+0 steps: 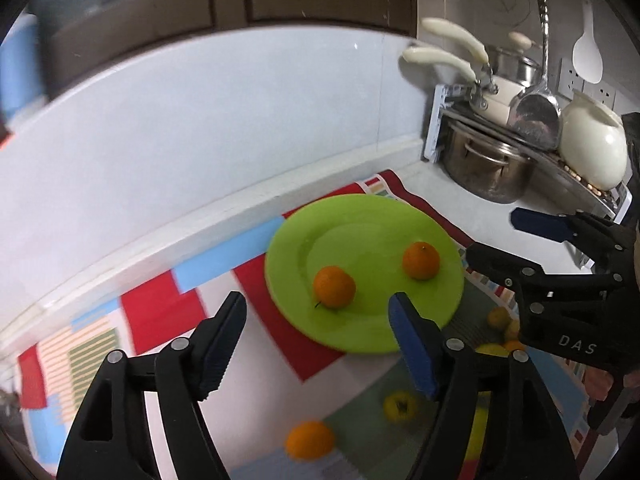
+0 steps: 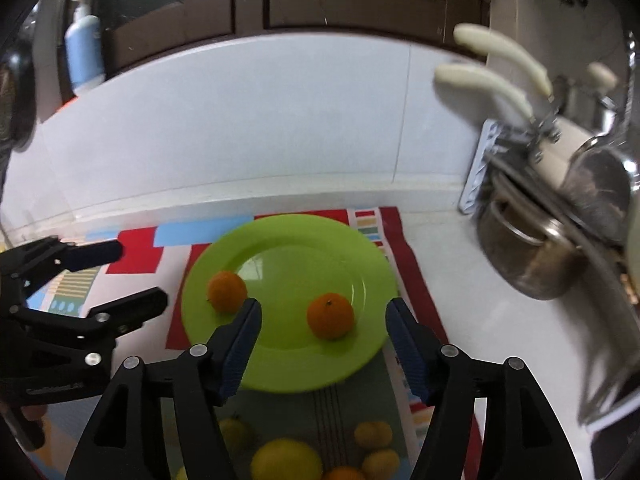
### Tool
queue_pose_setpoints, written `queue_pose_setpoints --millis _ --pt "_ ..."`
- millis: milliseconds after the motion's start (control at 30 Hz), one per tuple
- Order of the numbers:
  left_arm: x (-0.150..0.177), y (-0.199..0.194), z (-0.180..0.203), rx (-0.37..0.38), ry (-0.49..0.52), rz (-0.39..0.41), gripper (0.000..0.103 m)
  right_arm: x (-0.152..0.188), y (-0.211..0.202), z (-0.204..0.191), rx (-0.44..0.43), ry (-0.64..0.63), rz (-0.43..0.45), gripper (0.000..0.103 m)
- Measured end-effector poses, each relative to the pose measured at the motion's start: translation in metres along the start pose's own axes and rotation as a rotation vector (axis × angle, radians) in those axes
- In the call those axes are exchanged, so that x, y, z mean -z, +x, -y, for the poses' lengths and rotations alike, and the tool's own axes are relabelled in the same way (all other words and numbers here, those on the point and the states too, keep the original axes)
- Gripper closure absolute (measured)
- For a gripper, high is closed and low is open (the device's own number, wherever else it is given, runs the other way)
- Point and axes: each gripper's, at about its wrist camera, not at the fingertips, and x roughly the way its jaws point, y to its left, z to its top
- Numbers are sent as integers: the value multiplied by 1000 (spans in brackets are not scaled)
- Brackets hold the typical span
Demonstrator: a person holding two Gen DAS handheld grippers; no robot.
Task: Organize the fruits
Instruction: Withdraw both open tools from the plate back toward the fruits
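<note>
A lime-green plate lies on a colourful patterned mat and holds two oranges. In the left wrist view, my left gripper is open just short of the plate's near edge, in line with the left orange. The other orange sits further right. My right gripper is open too, its fingers framing the right orange without touching it; the left orange lies beside its left finger. Neither gripper holds anything. Several loose fruits, orange and yellow, lie on the mat below the grippers.
A rack with steel pots, cream-handled pans and a white kettle stands at the right. A white tiled wall closes the back. A soap bottle stands on the ledge at the upper left. The patterned mat covers the counter.
</note>
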Motion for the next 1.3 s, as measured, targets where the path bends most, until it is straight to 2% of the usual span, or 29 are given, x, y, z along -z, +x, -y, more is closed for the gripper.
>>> queue_pose_setpoints --millis 67,267,333,533,733,1100,1300 --pt "3 -14 -2 -13 -13 11 25 2 -14 -4 7 8 20 29" --pt "17 -55 -7 -69 -46 44 22 13 -50 -16 10 29 57 28" --pt "21 -68 -9 -79 -57 57 19 18 -59 -21 16 32 68 24" --pt "37 -95 -7 -102 -36 72 16 37 -80 -32 -5 61 63 24" --pt "52 -101 -8 -109 -19 59 14 55 -88 -38 -14 101 40 24" --pt "87 -97 -37 -52 -35 43 12 84 -108 -55 122 223 34 24" --pt "97 -92 -43 -41 33 49 11 97 -116 -74 185 221 42 24"
